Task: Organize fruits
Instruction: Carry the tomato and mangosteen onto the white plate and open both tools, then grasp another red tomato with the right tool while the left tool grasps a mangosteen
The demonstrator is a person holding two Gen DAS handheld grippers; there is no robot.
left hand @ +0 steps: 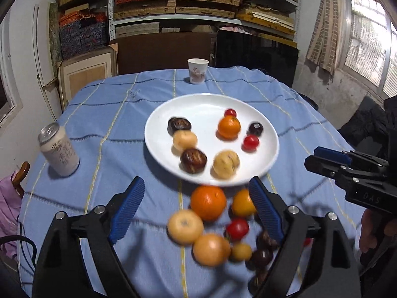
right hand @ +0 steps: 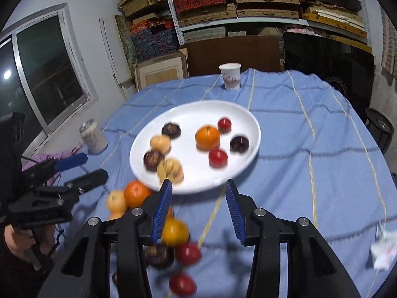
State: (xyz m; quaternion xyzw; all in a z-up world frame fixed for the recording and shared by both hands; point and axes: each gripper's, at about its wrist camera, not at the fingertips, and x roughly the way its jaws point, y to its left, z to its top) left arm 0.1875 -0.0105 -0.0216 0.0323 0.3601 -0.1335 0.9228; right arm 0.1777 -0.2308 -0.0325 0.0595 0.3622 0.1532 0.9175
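A white plate [left hand: 206, 101] [right hand: 196, 114] on the blue tablecloth holds several fruits: an orange [left hand: 229, 126] [right hand: 207, 137], red tomatoes [left hand: 250, 142], dark chestnuts [left hand: 193, 157] and pale yellow fruits [left hand: 226, 164]. More loose fruits lie on the cloth in front of the plate, among them an orange [left hand: 208, 202] [right hand: 136, 193], a pale fruit [left hand: 185, 226] and a red tomato [left hand: 237, 228] [right hand: 188, 253]. My left gripper [left hand: 197, 208] is open and empty above the loose pile. My right gripper [right hand: 198, 208] [left hand: 327, 157] is open and empty at the plate's near rim.
A drink can [left hand: 59, 152] [right hand: 93, 136] stands at the left of the table. A paper cup [left hand: 197, 70] [right hand: 230, 75] stands at the far edge. A crumpled white paper [right hand: 383, 250] lies at the right. Shelves of boxes stand behind the table.
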